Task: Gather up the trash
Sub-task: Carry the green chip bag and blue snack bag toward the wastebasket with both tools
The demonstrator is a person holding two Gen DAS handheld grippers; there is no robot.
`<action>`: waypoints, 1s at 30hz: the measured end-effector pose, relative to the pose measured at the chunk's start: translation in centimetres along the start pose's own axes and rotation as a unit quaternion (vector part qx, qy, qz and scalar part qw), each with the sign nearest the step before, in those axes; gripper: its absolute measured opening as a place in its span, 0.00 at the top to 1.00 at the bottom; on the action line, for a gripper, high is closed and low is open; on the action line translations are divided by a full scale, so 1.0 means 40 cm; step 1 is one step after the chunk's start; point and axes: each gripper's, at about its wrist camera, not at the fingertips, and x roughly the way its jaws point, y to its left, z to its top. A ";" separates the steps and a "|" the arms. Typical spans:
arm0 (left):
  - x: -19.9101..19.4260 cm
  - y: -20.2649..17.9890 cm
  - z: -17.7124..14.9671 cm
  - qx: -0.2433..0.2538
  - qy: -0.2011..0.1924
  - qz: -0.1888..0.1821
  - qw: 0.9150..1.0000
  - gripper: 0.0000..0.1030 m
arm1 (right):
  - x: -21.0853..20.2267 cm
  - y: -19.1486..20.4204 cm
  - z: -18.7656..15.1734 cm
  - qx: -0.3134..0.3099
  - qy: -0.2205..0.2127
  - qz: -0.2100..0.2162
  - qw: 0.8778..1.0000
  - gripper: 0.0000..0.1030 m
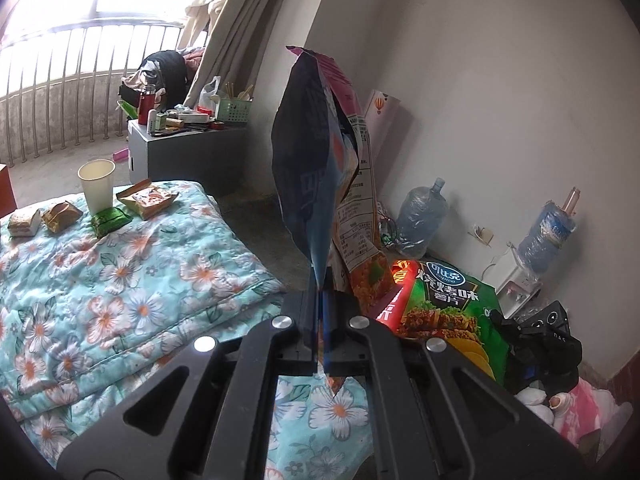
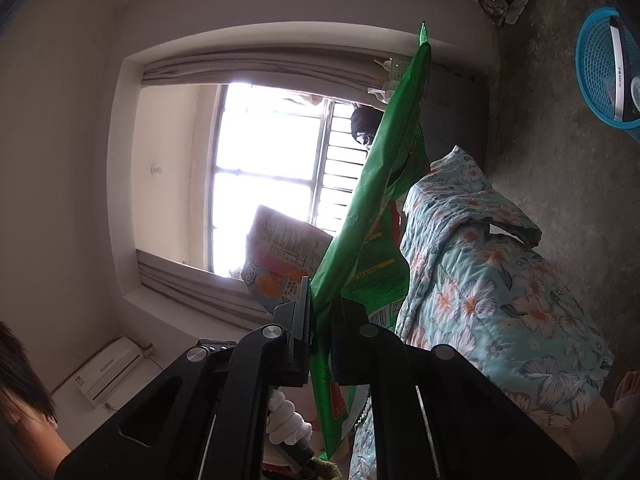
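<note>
Left gripper point(image 1: 320, 280) clamped on the lower corner of a blue snack bag point(image 1: 308, 152), which stands upright ahead of the jaws and hides the wall corner behind it. Right gripper point(image 2: 320, 312) clamped on a green chip bag point(image 2: 376, 184); its lower end is cut off below the jaws. Left of the left tool, on the floral quilt point(image 1: 120, 280): paper cup point(image 1: 97, 186), contents not visible, and small wrappers point(image 1: 146, 198). Upper right of the right tool: blue basket point(image 2: 596, 72), cut off at the frame edge, holding a partly visible flat object
</note>
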 end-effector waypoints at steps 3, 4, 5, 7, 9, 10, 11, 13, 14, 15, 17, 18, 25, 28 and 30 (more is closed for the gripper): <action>0.027 -0.017 0.002 0.005 0.007 -0.006 1.000 1.00 | -0.012 -0.011 0.007 0.003 -0.007 0.001 1.000 0.92; 0.032 -0.021 0.003 0.006 0.009 -0.007 1.000 1.00 | -0.017 -0.014 0.009 0.005 -0.009 0.001 1.000 0.92; 0.041 -0.026 0.003 0.007 0.011 -0.009 1.000 1.00 | -0.021 -0.018 0.011 0.006 -0.011 0.001 1.000 0.92; 0.054 -0.035 0.006 0.009 0.014 -0.012 1.000 1.00 | -0.029 -0.023 0.014 0.007 -0.017 0.000 1.000 0.92; 0.064 -0.046 0.007 0.013 0.016 -0.014 1.000 1.00 | -0.040 -0.029 0.019 0.006 -0.024 -0.004 1.000 0.92; 0.074 -0.050 0.009 0.016 0.018 -0.015 1.000 1.00 | -0.047 -0.031 0.022 0.005 -0.028 -0.008 1.000 0.92; 0.083 -0.053 0.010 0.018 0.020 -0.016 1.000 1.00 | -0.059 -0.031 0.027 0.003 -0.034 -0.013 0.999 0.92; 0.098 -0.061 0.014 0.023 0.023 -0.017 0.999 1.00 | -0.090 -0.033 0.040 -0.001 -0.052 -0.020 0.998 0.92; 0.108 -0.064 0.018 0.026 0.024 -0.018 0.999 1.00 | -0.107 -0.032 0.047 -0.003 -0.061 -0.024 0.998 0.92; 0.118 -0.068 0.025 0.030 0.024 -0.018 0.999 1.00 | -0.129 -0.030 0.054 -0.008 -0.075 -0.032 0.997 0.92; 0.145 -0.080 0.039 0.041 0.025 -0.019 0.999 1.00 | -0.180 -0.024 0.069 -0.021 -0.108 -0.061 0.992 0.92; 0.158 -0.083 0.045 0.045 0.028 -0.020 0.998 1.00 | -0.204 -0.022 0.075 -0.027 -0.124 -0.076 0.989 0.92; 0.347 -0.142 0.102 0.093 0.074 -0.039 0.992 1.00 | -0.324 -0.026 0.115 -0.049 -0.224 -0.213 0.950 0.92; 0.456 -0.166 0.114 0.103 0.111 -0.044 0.988 1.00 | -0.309 -0.060 0.145 -0.039 -0.233 -0.256 0.937 0.92; 0.524 -0.174 0.119 0.098 0.134 -0.047 0.985 1.00 | -0.289 -0.086 0.167 -0.033 -0.232 -0.269 0.934 0.92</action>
